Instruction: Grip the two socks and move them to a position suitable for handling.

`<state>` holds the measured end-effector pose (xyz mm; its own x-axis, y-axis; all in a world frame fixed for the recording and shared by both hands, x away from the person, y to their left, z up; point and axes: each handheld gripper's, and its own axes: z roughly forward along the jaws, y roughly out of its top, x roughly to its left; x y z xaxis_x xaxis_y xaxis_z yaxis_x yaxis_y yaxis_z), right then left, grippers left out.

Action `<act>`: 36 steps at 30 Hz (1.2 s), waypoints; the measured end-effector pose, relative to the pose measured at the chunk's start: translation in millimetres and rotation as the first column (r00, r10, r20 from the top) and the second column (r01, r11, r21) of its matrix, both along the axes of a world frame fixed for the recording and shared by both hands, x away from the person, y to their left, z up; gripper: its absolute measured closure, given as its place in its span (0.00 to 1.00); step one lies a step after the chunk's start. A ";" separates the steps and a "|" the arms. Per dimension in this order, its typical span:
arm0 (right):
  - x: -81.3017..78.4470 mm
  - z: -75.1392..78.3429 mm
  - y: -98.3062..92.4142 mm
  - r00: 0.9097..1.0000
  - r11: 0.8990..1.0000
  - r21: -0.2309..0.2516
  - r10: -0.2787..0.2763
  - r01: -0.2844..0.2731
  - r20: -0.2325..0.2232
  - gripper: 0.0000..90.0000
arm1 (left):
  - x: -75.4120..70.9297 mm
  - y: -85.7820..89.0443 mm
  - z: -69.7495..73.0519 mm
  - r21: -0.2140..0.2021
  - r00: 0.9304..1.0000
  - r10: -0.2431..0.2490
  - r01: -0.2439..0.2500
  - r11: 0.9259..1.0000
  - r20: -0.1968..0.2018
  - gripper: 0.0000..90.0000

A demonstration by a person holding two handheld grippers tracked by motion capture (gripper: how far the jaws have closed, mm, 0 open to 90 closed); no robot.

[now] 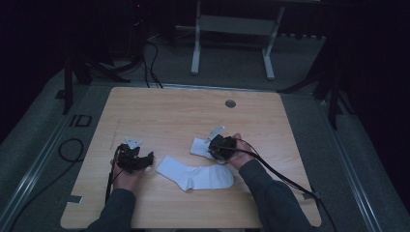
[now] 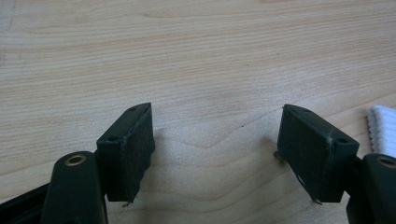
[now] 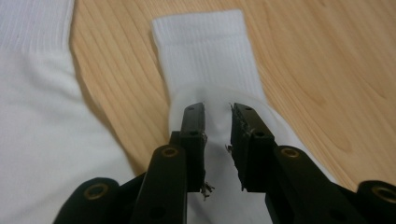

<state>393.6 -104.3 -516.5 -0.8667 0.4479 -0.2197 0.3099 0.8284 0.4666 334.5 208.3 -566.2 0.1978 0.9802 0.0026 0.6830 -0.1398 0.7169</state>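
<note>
Black rubber pads of the right gripper (image 3: 217,140) parted by a narrow gap, hovering over the second white sock (image 3: 219,79), not pressing on it; no fabric pinched between them. Sock running away from the jaw tips, ribbed cuff farthest off, flat on the wooden table (image 3: 327,70). Beside it, the larger white sock (image 1: 196,175) spread flat between the two hands. Left gripper (image 2: 217,149) with jaws wide apart over bare wood, nothing between them, that sock's edge just off to the side. Likely step: just past setting down or about to grasp the small sock. Next move, probably: lowering the right jaws, closing on the fabric, carrying it onto its mate for pairing.
</note>
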 end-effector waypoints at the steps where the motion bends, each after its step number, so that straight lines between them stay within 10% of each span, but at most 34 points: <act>1: 1.7 -2.7 3.3 1.000 1.000 -0.009 -0.003 0.003 -0.001 0.79 | -0.1 0.0 0.0 0.000 1.000 0.000 0.000 1.000 -0.001 0.30; 12: 10.4 -13.1 9.5 1.000 1.000 -0.016 -0.006 0.005 -0.025 0.97 | -0.1 -0.2 0.0 0.001 1.000 0.000 0.000 1.000 -0.001 0.30; 36: 8.3 40.9 -51.2 0.998 0.996 0.067 -0.063 0.062 0.009 0.97 | 0.0 -0.4 -0.2 0.000 1.000 0.001 -0.001 1.000 0.001 0.30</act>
<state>401.9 -155.5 -475.6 -0.8343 0.5147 -0.1975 0.3541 0.7749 0.5236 334.5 207.9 -566.3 0.1964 0.9805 0.0025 0.6825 -0.1385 0.7177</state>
